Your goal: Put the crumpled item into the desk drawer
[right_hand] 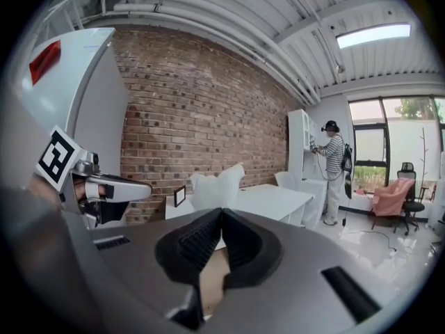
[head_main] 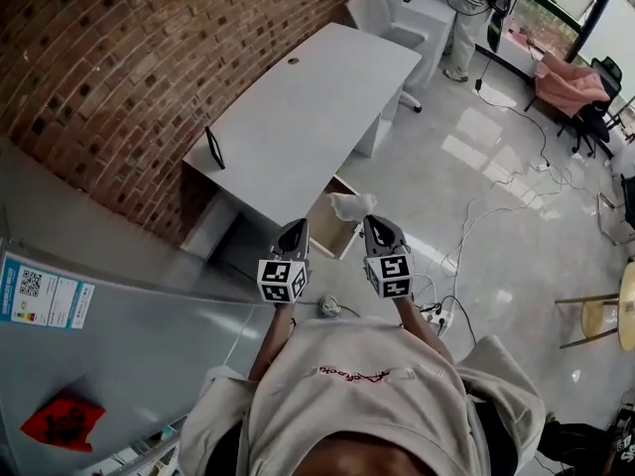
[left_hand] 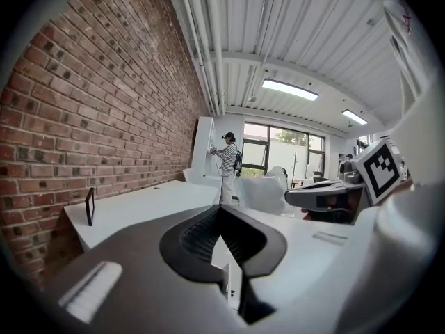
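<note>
Head view: our white worktop (head_main: pixel 308 107) lines a brick wall (head_main: pixel 119 58); right gripper (head_main: pixel 371 223) jaws pinch the crumpled item (head_main: pixel 352 204), left gripper (head_main: pixel 296 226) jaws meet empty.

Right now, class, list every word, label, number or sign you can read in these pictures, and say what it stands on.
No text is clear enough to quote.
On the grey cabinet, a label: QR code and print, too small to read.
On the same cabinet, a red sticker: black marking, blurred.
On the sweatshirt, red script: too small to read.
On the left gripper and right gripper, square markers: patterns, no words.
</note>
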A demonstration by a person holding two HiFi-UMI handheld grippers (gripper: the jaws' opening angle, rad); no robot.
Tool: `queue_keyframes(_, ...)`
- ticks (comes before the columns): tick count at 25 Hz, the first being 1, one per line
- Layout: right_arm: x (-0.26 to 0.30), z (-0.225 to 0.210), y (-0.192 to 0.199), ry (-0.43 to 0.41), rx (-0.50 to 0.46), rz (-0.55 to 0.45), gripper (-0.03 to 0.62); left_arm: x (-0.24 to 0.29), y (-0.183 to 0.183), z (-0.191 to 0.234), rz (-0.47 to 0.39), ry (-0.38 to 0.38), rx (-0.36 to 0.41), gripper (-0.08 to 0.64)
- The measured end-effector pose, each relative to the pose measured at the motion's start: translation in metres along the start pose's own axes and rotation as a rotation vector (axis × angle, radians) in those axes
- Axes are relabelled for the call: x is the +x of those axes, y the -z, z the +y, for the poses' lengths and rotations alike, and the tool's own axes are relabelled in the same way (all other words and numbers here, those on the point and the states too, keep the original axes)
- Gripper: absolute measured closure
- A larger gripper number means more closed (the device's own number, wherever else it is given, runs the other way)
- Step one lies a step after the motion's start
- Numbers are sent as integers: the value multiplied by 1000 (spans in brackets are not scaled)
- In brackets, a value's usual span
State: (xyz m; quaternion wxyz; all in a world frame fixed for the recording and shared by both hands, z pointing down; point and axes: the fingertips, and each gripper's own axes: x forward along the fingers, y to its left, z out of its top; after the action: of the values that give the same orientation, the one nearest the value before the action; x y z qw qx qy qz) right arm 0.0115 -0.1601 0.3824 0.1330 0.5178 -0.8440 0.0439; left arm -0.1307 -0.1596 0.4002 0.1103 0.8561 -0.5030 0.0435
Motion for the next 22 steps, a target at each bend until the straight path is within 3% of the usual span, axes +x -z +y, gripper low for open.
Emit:
queue_keyframes(11, 88, -39, -29, 64, 3, -41, 578, 80, -32, 63, -14, 44, 41, 551)
queue_keyframes(22, 106, -71, -6, 84, 25, 17, 578, 116, -21, 68, 34, 66, 41, 551)
